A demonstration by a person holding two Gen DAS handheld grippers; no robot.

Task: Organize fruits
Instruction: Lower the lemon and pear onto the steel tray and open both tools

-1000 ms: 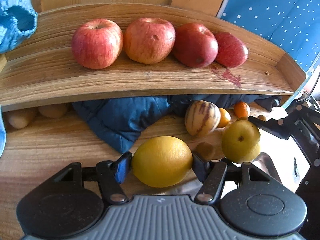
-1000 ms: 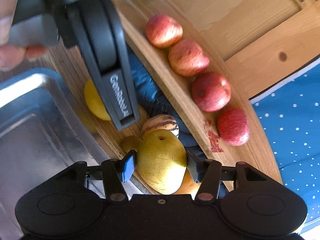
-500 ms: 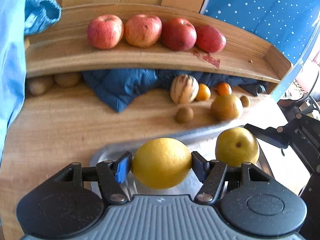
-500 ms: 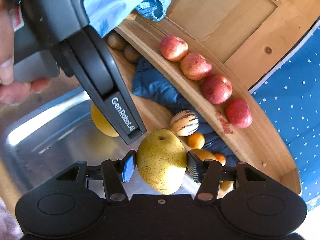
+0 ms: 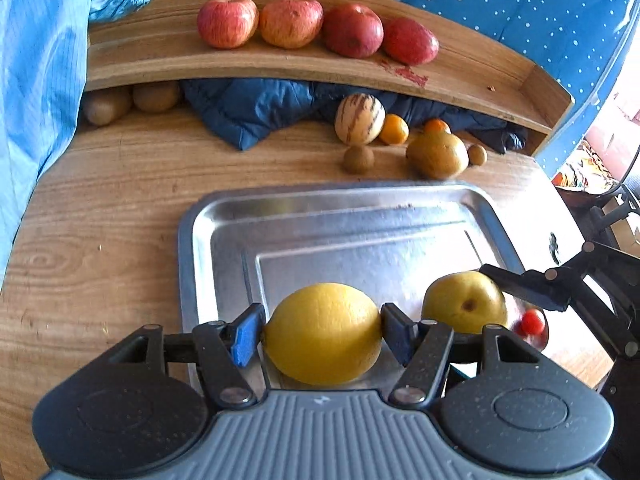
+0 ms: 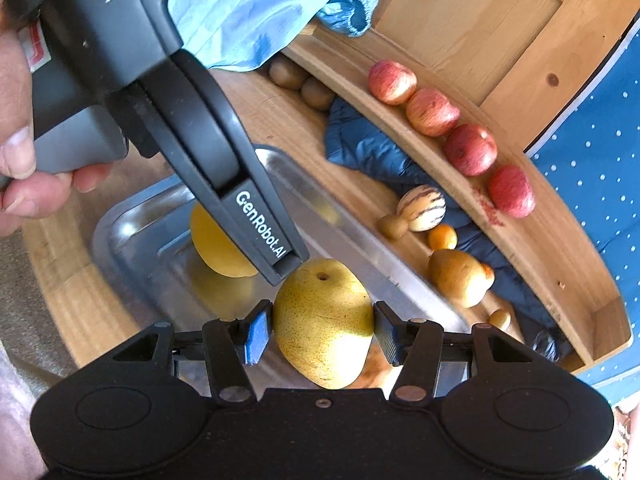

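left wrist view:
- left gripper point(image 5: 322, 334): pads pinching a yellow citrus point(image 5: 322, 334) by its sides, over the near end of a steel tray point(image 5: 192, 236).
- yellow pear point(image 5: 464, 302) just to its right, held by the other tool's black fingers point(image 5: 520, 286); small red item past it, blurred, can't id.
- ahead beyond the tray: striped melon point(image 5: 359, 119), 2 small oranges, brown pear point(image 5: 437, 155), small brown fruits, blue cloth point(image 5: 248, 110).
- far ahead, up on a wooden shelf point(image 5: 280, 66): 4 red apples point(image 5: 316, 24) in a row.

right wrist view:
- right gripper point(image 6: 322, 336): clamped on the yellow pear, stem end pointing away, at the tray's edge.
- left tool's body crosses ahead-left w/ a hand point(image 6: 16, 152) on it; citrus shows beneath it, over the tray.
- apples, melon, brown pear ahead-right.

step: both fruits carried to the tray, not yet set down; whether either touches the metal can't be told.
next (judgement): lower each till it rests on the tray floor, then spread the pads; keep the 2 apart so they don't knock, round fruit may roll.
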